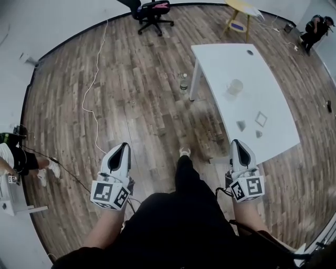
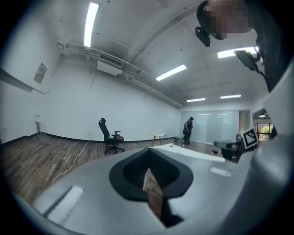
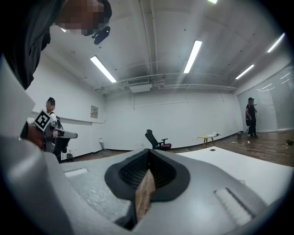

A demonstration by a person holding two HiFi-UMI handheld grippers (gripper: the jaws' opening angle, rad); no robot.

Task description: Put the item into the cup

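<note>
A clear cup (image 1: 234,86) stands near the middle of the white table (image 1: 215,58) at the right of the head view. Three small items lie nearer me on that table: a grey piece (image 1: 241,125), a square outline piece (image 1: 261,119) and a small dark piece (image 1: 259,134). My left gripper (image 1: 122,149) hangs over the wooden floor, far from the table, shut and holding nothing. Beside the table's near corner my right gripper (image 1: 237,145) is also shut and holds nothing. Each gripper view shows its jaws meeting, left gripper (image 2: 148,158) and right gripper (image 3: 149,158).
A black office chair (image 1: 152,13) and a small yellow table (image 1: 242,10) stand at the back. A bottle (image 1: 183,84) sits on the floor by the table leg, and a white cable (image 1: 92,89) runs across the boards. One person (image 1: 315,29) stands far right, another (image 1: 16,163) at left.
</note>
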